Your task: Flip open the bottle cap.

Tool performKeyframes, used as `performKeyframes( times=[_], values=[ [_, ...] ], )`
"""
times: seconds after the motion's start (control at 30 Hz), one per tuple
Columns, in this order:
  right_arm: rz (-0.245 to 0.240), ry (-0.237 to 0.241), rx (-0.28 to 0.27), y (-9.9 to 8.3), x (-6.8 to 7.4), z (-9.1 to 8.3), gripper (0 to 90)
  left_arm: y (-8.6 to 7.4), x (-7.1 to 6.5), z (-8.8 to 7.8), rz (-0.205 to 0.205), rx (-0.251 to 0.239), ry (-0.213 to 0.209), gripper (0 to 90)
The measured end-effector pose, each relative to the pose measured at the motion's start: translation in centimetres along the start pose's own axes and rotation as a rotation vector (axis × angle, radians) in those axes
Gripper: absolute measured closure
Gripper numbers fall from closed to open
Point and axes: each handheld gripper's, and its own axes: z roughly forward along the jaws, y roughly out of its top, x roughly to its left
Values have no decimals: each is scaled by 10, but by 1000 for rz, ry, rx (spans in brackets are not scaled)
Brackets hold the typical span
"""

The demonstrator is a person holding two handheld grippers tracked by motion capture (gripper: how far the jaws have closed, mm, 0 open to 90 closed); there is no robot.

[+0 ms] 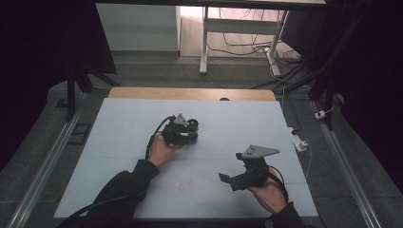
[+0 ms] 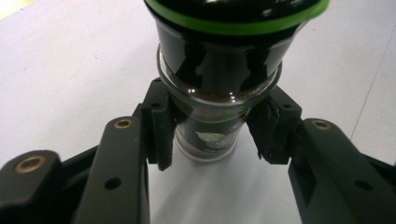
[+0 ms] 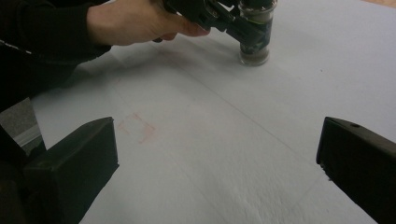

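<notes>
Gripping jar [image 2: 212, 112] — left gripper [image 2: 212, 135], seemingly upright

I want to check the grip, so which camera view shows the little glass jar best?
The left gripper view: the jar is close up, with the left claw clamped on its neck below the black, green-banded lid. The right gripper view shows it small and far off, standing on the white table. The high view shows just a dark shape.

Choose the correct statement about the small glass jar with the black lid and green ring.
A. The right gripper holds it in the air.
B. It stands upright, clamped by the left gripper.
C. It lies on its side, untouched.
B: the left gripper presses both pads on the small glass jar, which stands upright on the white table.
</notes>
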Motion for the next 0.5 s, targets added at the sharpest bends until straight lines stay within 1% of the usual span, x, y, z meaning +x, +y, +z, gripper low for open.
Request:
performKeyframes(
  times=[0.13, 0.17, 0.23, 0.5],
  values=[
    [18, 12, -3, 9, -2, 10, 0, 0, 0, 0, 0, 1, 0, 538],
    [26, 22, 2, 11, -3, 13, 0, 0, 0, 0, 1, 2, 0, 538],
    [26, 26, 12, 14, -5, 18, 0, 0, 0, 0, 1, 2, 0, 538],
    [6, -13, 41, 26, -9, 39, 0, 0, 0, 0, 0, 4, 2, 538]
  ],
)
